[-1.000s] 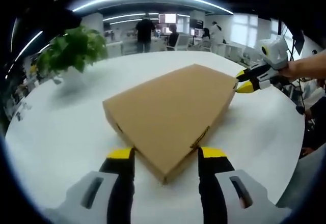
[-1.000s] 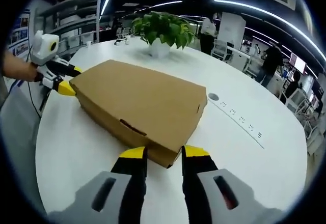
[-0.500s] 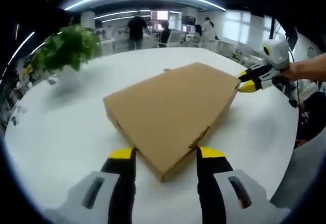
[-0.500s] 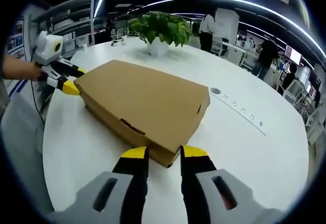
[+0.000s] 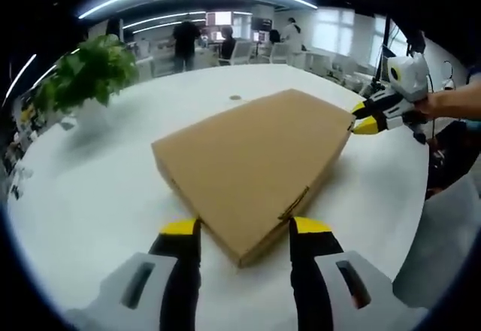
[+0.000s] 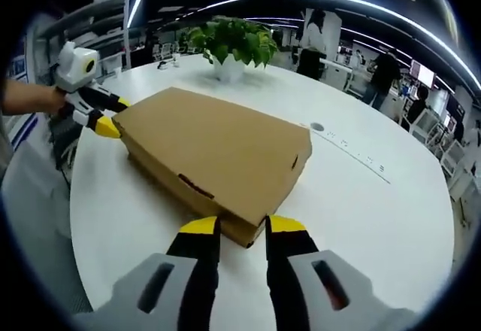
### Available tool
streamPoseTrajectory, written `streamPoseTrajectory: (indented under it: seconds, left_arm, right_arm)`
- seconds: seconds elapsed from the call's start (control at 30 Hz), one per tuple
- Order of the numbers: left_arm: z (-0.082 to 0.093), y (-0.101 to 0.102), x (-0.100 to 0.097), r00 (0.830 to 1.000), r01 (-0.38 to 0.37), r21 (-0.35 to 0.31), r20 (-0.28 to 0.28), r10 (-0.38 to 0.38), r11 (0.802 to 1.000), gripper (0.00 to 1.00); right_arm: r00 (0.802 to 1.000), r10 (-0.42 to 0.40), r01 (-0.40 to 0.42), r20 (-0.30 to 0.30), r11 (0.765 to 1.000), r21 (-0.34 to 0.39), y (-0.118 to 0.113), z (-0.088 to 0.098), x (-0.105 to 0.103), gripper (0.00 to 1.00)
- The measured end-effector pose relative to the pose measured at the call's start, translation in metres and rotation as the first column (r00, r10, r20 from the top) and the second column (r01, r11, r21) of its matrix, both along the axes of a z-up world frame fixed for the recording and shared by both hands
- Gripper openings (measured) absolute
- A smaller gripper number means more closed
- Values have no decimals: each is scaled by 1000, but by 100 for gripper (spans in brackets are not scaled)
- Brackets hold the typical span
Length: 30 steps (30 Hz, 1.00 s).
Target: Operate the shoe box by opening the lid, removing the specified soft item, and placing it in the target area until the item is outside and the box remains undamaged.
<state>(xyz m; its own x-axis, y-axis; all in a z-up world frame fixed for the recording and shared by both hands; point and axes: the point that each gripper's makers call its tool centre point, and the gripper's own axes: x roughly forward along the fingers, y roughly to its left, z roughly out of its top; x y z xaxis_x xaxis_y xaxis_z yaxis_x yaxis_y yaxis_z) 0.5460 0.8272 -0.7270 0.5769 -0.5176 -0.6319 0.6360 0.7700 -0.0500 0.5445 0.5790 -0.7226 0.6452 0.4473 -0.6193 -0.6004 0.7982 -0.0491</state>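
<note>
Left hand-held gripper (image 5: 244,229) spread astride the near corner of the closed shoe box (image 5: 252,162), lying flat mid-table (image 5: 90,195). Right hand-held gripper (image 6: 240,226) nearly pressed together at the opposite corner, pinching nothing. Lid best raised evenly from both corners, without creasing the cardboard. Potted plant (image 5: 83,75) noted at 10 o'clock, well apart.

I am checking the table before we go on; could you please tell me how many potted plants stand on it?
1. The potted plant stands on the white table past the far side of the closed shoe box; the left gripper view shows the same plant. Others could be outside the frames.
</note>
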Motion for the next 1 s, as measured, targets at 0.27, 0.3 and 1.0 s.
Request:
streamPoseTrajectory:
  seconds: [0.27, 0.3, 1.0]
  left_arm:
    - [2, 7, -11, 999, 42, 8, -10, -42, 999, 46]
    - [3, 7, -14, 999, 49, 10, -12, -49, 999, 46]
    - [6, 24, -36, 989, 144, 37, -43, -142, 989, 45]
  right_arm:
    - [1000, -22, 22, -2, 1000, 8, 8, 0, -20, 19]
    - [1000, -26, 26, -3, 1000, 10, 9, 0, -22, 19]
    - [998, -66, 66, -8, 997, 27, 31, 0, -62, 18]
